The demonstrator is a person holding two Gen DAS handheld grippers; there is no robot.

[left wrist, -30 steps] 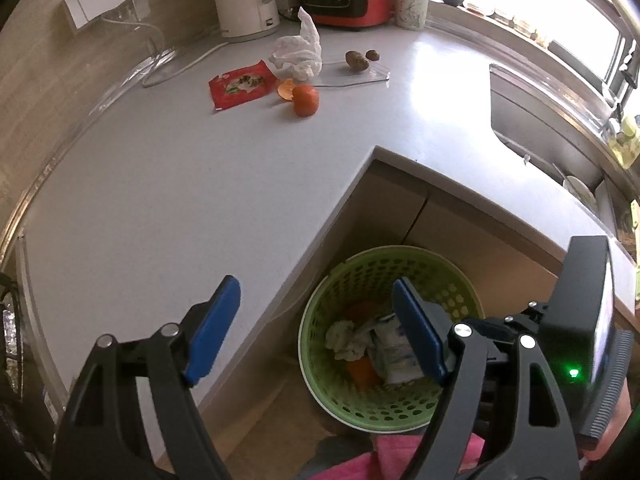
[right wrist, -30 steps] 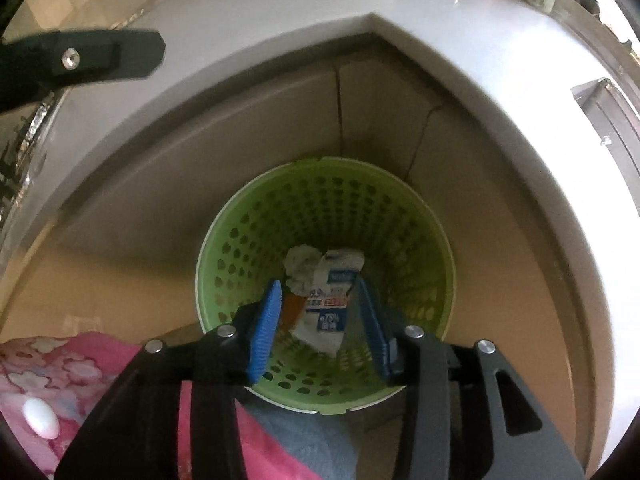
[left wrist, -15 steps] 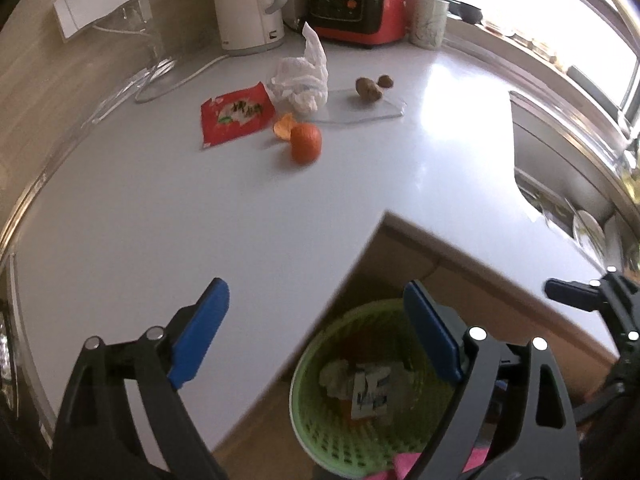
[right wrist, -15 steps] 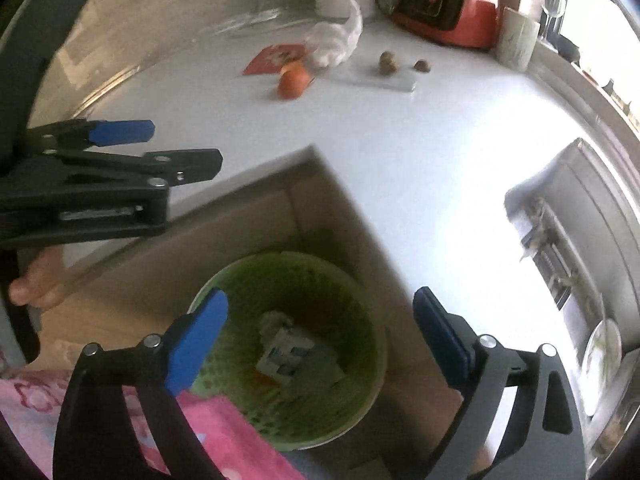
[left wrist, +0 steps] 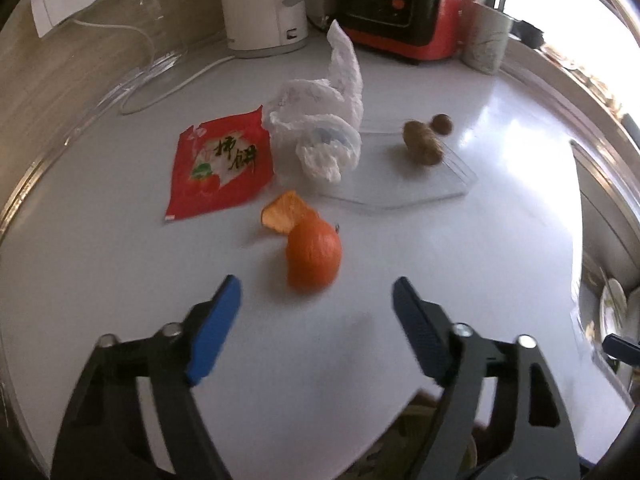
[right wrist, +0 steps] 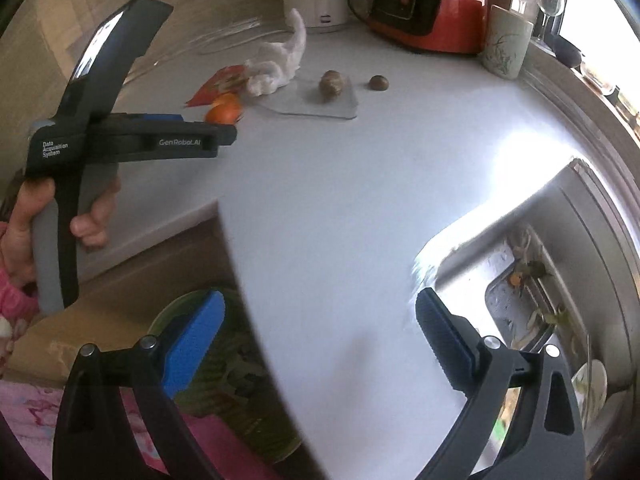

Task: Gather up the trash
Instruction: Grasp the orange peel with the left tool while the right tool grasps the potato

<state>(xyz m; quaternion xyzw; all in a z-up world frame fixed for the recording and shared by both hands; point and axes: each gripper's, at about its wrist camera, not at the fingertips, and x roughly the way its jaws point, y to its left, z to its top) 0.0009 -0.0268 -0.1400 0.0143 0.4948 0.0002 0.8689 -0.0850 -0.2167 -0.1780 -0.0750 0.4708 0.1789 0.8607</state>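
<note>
On the white counter (left wrist: 400, 280) lie an orange (left wrist: 314, 255) with a piece of peel (left wrist: 285, 213) behind it, a red snack wrapper (left wrist: 220, 167) and a crumpled white plastic bag (left wrist: 324, 128). My left gripper (left wrist: 316, 308) is open and empty, just in front of the orange. My right gripper (right wrist: 316, 328) is open and empty over the counter's front corner. The green trash basket (right wrist: 200, 344) sits on the floor below it. The orange (right wrist: 224, 112) and wrapper (right wrist: 212, 86) also show in the right wrist view, beyond the left gripper's body.
A clear cutting board (left wrist: 408, 176) holds a brown kiwi (left wrist: 422, 144); another brown fruit (left wrist: 442, 124) lies behind. A white kettle (left wrist: 264, 4), red cooker (left wrist: 400, 12) and mug (left wrist: 486, 40) line the back. The sink (right wrist: 540, 280) is at the right.
Both grippers have risen from the basket and moved forward over the counter. The left gripper has closed in on the orange. Both stay open and empty.
</note>
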